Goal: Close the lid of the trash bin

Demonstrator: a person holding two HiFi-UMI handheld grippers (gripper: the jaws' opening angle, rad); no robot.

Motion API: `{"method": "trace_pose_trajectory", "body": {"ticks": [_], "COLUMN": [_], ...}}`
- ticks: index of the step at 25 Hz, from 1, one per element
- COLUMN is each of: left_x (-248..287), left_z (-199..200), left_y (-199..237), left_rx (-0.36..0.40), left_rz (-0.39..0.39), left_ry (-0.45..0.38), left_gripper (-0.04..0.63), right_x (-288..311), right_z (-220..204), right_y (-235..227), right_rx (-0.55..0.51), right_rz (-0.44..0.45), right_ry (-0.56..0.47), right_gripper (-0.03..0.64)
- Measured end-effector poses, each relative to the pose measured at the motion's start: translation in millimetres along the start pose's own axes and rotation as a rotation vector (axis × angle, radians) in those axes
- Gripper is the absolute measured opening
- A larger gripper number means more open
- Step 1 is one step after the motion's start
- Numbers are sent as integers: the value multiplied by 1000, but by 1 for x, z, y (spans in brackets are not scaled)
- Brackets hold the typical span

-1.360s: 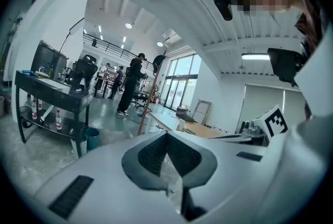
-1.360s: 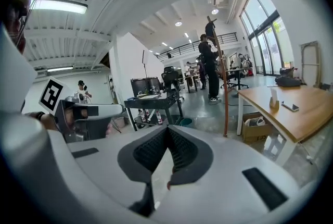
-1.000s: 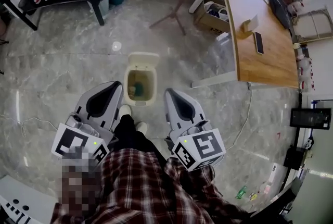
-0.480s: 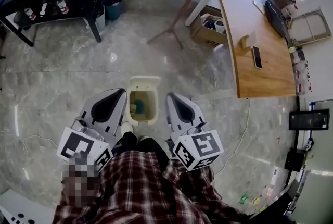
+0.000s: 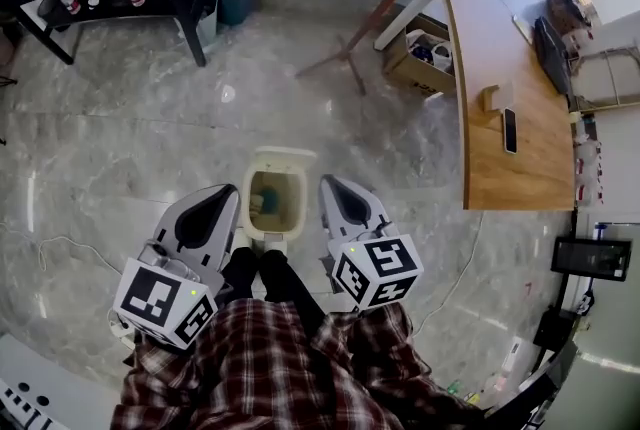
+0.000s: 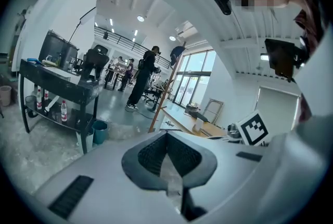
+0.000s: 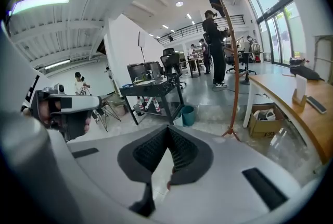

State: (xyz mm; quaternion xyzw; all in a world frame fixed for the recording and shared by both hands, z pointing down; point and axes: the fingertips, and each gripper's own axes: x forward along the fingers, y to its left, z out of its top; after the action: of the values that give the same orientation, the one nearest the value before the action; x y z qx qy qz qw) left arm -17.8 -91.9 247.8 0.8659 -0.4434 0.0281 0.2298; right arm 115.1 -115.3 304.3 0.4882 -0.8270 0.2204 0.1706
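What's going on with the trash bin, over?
Left gripper and right gripper both shut, empty, either side of the trash bin. Lid open, tipped back on far side. Nothing blocking it.

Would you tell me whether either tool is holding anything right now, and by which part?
Nothing is held. The left tool and the right tool each have their jaws together at the tips, with nothing between them. The trash bin stands open, ungripped.
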Motion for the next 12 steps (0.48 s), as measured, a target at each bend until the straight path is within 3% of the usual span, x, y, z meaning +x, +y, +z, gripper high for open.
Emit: {"method": "trace_pose_trajectory", "body": {"ticks": [12], "left_x": [28], "left_z": [-67], "left_y": [31], "left_rx": [-113], "left_rz": [101], "left_ry": [88], "left_gripper": [9], "right_x": [118], "right_z": [-95], "right_y": [-72], "right_rx": [6], "right_rz": [17], "right_ry": [271], "right_gripper": [11]}}
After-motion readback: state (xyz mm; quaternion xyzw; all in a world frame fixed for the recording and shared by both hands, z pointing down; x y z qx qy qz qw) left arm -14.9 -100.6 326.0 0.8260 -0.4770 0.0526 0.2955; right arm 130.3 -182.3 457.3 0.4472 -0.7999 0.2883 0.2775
